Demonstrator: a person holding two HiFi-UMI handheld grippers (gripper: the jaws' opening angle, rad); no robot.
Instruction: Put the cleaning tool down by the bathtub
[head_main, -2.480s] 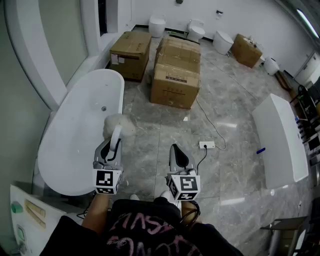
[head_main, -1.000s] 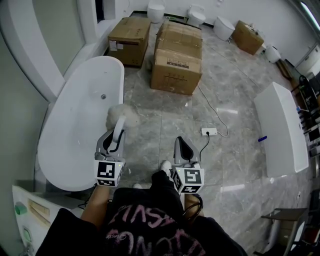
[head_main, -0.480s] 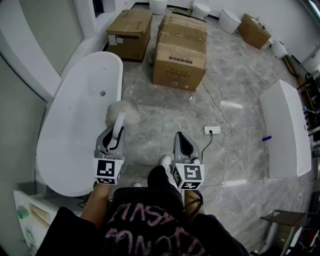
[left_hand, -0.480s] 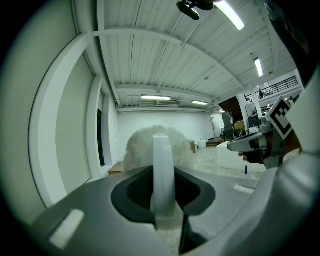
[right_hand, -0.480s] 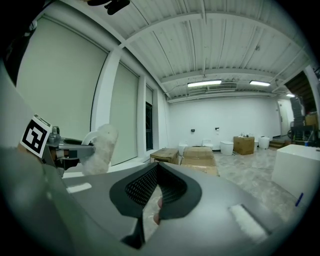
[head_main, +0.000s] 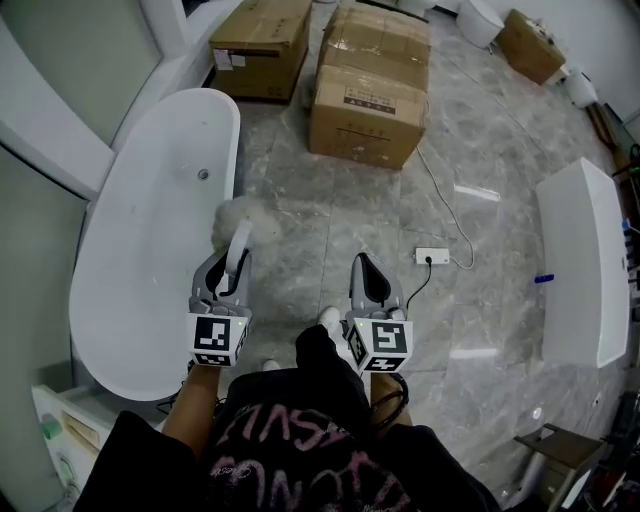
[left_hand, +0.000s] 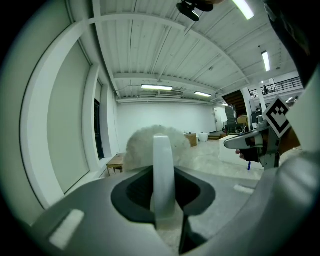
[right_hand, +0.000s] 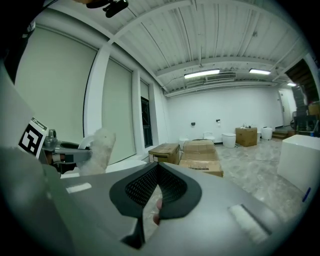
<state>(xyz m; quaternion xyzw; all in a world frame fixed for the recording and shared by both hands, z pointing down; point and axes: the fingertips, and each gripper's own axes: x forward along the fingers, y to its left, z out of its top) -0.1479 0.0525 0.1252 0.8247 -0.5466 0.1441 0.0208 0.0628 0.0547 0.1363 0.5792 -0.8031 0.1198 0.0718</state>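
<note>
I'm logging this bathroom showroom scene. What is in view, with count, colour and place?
bathtub: one, white, at the left
cleaning tool: one, white fluffy head and handle, by the bathtub's rim
boxes: four, brown cardboard, on the floor ahead
power strip: one, white, on the floor, cable trailing
cabinet: one, white, far right
blue item: one, small, on the cabinet; kind unclear
toilets: several, white, by the far wall
floor: grey marble
shoe: one showing, white, between the grippers
left gripper: shut on the cleaning tool's handle
right gripper: shut, empty
</note>
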